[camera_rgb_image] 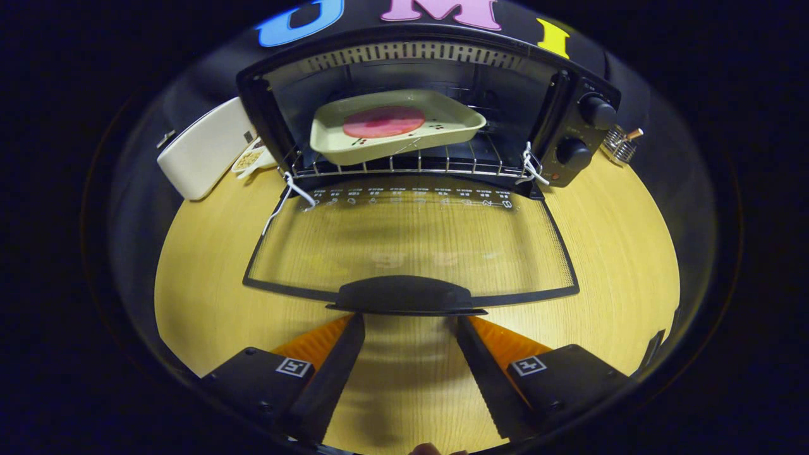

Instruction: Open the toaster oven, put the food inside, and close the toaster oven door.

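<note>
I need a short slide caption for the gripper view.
Open gripper just before the lowered door's handle; tray of food sits on the toaster oven rack.

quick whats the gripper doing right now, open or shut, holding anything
gripper: open and holding nothing; its fingers are spread just short of the handle of the lowered toaster oven door.

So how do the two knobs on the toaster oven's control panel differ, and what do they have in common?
Upper knob versus lower knob: the upper one sits near the panel's top corner, the lower one just above a small orange light. The upper looks slightly larger, though the fisheye may cause that. Their pointer positions are too small to compare. Both are round, black, and right of the open door. The gripper fingers are open, just short of the door handle.
</note>
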Tool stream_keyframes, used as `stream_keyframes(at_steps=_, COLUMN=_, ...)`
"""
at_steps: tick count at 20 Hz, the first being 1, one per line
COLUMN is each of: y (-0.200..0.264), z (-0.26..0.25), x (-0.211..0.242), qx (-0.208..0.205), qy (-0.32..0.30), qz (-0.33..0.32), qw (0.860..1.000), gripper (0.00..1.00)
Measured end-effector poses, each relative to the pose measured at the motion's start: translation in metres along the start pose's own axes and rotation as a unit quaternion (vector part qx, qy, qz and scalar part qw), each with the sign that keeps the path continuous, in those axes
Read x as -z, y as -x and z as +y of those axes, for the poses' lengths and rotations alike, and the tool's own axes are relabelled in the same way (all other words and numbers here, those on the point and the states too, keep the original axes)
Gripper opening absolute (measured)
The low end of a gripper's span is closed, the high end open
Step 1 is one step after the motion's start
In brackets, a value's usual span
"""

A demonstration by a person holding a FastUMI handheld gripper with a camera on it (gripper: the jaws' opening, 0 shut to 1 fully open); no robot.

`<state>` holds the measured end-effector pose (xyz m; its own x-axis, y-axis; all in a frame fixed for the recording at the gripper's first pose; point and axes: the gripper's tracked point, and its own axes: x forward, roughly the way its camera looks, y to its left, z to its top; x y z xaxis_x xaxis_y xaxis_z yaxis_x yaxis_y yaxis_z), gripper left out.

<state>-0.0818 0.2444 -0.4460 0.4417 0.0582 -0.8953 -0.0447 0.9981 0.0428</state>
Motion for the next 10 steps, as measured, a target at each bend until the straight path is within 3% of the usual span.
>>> stream_keyframes(at_steps=10, y=0.022, z=0.001, x=-0.010, qx=-0.004, qy=0.004, qz=-0.054, qw=0.999, gripper=0.98)
